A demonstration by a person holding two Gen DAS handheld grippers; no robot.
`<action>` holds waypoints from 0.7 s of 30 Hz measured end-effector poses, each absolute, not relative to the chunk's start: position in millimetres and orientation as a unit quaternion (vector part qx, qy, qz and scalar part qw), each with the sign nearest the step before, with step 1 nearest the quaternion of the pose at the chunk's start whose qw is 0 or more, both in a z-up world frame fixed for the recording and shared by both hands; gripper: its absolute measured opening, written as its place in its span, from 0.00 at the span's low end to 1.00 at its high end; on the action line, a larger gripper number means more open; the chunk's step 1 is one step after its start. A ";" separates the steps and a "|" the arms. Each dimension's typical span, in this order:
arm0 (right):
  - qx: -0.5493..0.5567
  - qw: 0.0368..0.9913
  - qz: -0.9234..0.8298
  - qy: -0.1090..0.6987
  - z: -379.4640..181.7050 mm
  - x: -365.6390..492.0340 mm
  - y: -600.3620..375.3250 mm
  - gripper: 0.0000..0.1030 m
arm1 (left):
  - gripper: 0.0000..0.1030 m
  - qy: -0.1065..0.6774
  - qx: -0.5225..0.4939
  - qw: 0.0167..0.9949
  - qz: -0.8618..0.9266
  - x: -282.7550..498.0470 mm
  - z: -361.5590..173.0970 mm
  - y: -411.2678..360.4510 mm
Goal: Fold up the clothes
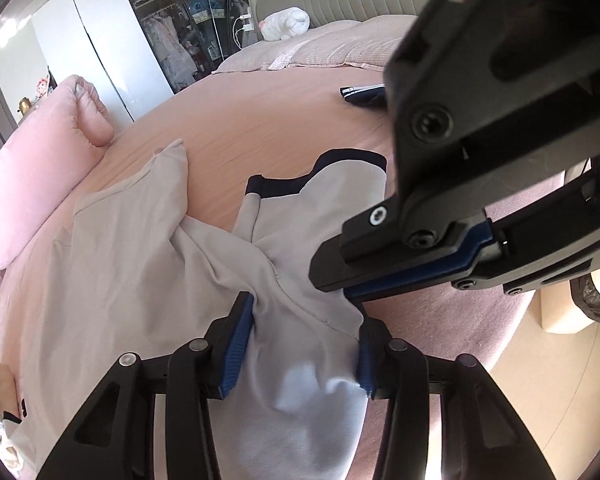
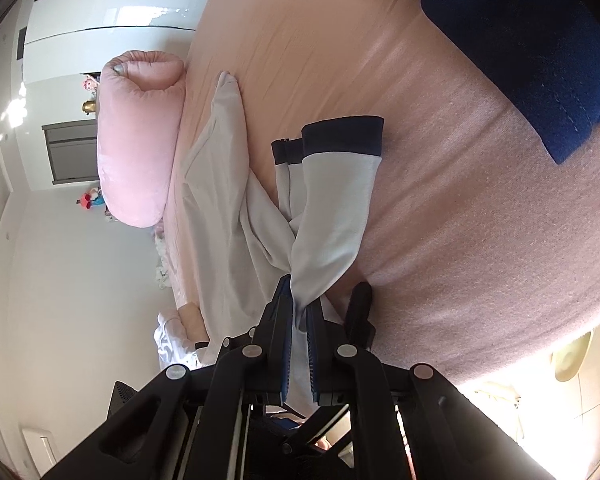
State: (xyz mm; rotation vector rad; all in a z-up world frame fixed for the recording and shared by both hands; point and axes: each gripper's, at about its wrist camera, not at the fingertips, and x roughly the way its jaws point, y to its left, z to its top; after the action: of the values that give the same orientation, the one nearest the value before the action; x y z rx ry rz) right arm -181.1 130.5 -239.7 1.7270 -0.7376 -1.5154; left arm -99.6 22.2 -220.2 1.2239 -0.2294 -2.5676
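The pale grey cotton garment with navy ribbed cuffs (image 1: 140,248) lies spread over the pink bed sheet (image 1: 268,120), its two cuffed ends pointing up the bed and its near edge drawn into a bunch at the foot, seemingly so that the edge can be carried over in a fold. To the left of it a rolled pink quilt (image 1: 40,184) sits at the bed's side. The left gripper (image 1: 304,340) tilts steeply down over that bunch, its blue-padded jaws half closed with a thick gather of cloth filling the gap; both pads appear to touch it. The right gripper (image 2: 299,320), angled down more gently and crossing just above the left one, has its jaws nearly together, pinching a thin fold of the same garment. A dark blue folded cloth (image 2: 520,40) lies well apart on the right.
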 end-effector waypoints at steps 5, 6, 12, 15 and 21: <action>0.661 0.342 -0.617 -0.256 -240.4 -184.7 134.2 0.10 | 0.33 -0.004 0.431 0.107 -0.896 -98.8 -216.7 -2.6; 0.658 0.345 -0.619 -0.256 -240.9 -185.4 134.4 0.15 | 0.33 0.009 0.432 0.103 -0.896 -99.4 -216.0 -7.2; 0.642 0.349 -0.633 -0.258 -244.2 -190.8 130.8 0.38 | 0.33 0.021 0.436 0.099 -0.894 -101.2 -215.8 -11.2; 0.639 0.349 -0.629 -0.271 -251.8 -195.6 125.8 0.38 | 0.33 0.028 0.439 0.097 -0.893 -102.5 -214.6 -12.8; 0.634 0.353 -0.645 -0.240 -244.2 -205.8 106.9 0.38 | 0.33 0.042 0.443 0.093 -0.891 -105.3 -212.7 -17.1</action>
State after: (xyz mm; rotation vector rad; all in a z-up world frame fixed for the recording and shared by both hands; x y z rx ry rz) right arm -205.8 106.9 -244.2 1.6409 -0.6206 -1.6680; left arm -105.3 -17.1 -212.7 1.3157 0.1241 -2.6428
